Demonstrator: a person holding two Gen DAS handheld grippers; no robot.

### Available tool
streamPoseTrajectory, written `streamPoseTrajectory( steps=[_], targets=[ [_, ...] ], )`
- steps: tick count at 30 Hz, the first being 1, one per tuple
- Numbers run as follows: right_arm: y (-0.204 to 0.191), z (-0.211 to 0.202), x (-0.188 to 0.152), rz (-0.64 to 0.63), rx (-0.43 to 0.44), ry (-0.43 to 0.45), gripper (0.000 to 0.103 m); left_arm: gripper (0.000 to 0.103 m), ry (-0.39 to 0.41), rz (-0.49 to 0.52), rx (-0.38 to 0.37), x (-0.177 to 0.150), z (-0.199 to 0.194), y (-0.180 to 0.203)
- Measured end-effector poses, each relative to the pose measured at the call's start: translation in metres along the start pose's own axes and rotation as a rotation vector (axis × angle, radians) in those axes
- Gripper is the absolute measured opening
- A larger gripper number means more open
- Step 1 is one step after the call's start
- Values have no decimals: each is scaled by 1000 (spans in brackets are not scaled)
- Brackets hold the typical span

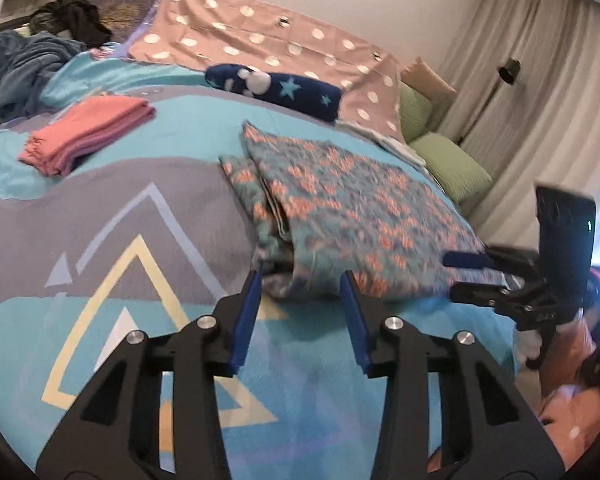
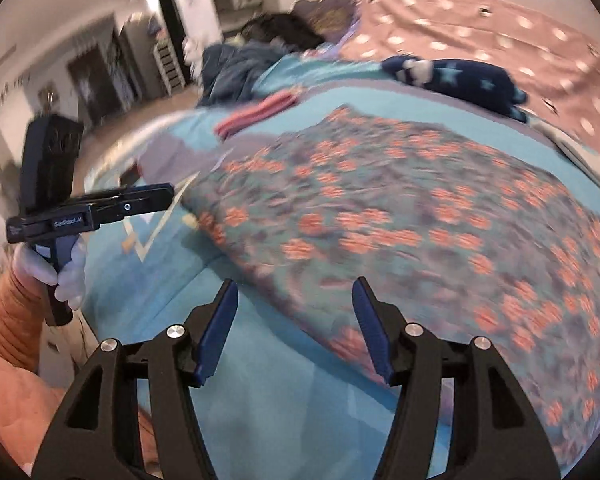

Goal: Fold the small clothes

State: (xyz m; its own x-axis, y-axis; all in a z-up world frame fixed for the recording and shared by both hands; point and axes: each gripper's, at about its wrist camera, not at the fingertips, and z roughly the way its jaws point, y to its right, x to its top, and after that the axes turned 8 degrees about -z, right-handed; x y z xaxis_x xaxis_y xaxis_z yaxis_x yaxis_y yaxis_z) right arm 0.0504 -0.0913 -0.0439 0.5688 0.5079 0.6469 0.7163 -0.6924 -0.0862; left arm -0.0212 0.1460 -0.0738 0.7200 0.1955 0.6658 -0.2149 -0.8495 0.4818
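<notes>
While both tools hover over the bed (image 1: 148, 216), the flowered cloth (image 1: 352, 200) lies folded on the blue patterned cover, near the bed's front edge and toward its pillow end. The left tool (image 1: 300, 280) points down at the cloth's near corner; its blue pads stand partly apart with nothing between them, just short of the fabric. The right tool (image 2: 294, 286) is held over the near edge of the same cloth (image 2: 400, 208), its pads fairly wide apart and also empty. In the left wrist view the right tool (image 1: 460, 276) shows at the cloth's right side, gripped by a white-gloved hand (image 1: 530, 340). A folded pink garment (image 1: 88, 132) lies well apart, toward the bed's far left. A dark blue star-printed piece (image 1: 276, 88) rests farther back, at the edge of a polka-dot sheet (image 1: 260, 40). Green pillows (image 1: 452, 164) sit at the bed's right end.
</notes>
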Motion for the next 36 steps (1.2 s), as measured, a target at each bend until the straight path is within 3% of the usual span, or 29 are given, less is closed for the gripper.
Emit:
streamPoseTrajectory(
  steps=[6, 10, 12, 16, 19, 21, 24, 28, 29, 30, 31, 33, 36],
  targets=[
    [-29, 31, 24, -52, 1, -75, 61, 41, -23, 86, -73, -4, 14, -7],
    [-37, 40, 31, -63, -34, -114, 61, 39, -59, 139, -167, 6, 24, -7],
    [-37, 43, 30, -53, -53, -133, 61, 8, -87, 142, -230, 13, 28, -7],
    [-35, 42, 31, -12, -88, -143, 61, 4, -119, 60, -326, 22, 24, -20],
    [-36, 39, 33, -11, -96, -135, 63, 3, -131, 152, -240, 5, 21, -24],
    [-38, 43, 35, -26, -101, -143, 66, 3, -187, 113, -236, -5, 34, -35],
    [-42, 53, 39, -61, -110, -164, 66, 3, -190, 92, -256, -4, 35, -38],
    [-43, 53, 48, -56, -81, -111, 66, 6, -170, 97, -262, -3, 27, -37],
    [-42, 52, 51, -50, -79, -95, 66, 15, -156, 85, -269, 0, 23, -40],
    [-39, 52, 54, -42, -84, -82, 66, 30, -126, 63, -279, 5, 18, -44],
    [-37, 53, 57, -33, -88, -72, 66, 37, -92, 49, -271, 11, 13, -49],
    [-31, 56, 67, -18, -94, -68, 66, 40, -55, 15, -244, 21, 14, -57],
    [-20, 69, 101, -52, -120, -72, 66, 40, -121, -53, -272, 28, 37, -66]
  ],
)
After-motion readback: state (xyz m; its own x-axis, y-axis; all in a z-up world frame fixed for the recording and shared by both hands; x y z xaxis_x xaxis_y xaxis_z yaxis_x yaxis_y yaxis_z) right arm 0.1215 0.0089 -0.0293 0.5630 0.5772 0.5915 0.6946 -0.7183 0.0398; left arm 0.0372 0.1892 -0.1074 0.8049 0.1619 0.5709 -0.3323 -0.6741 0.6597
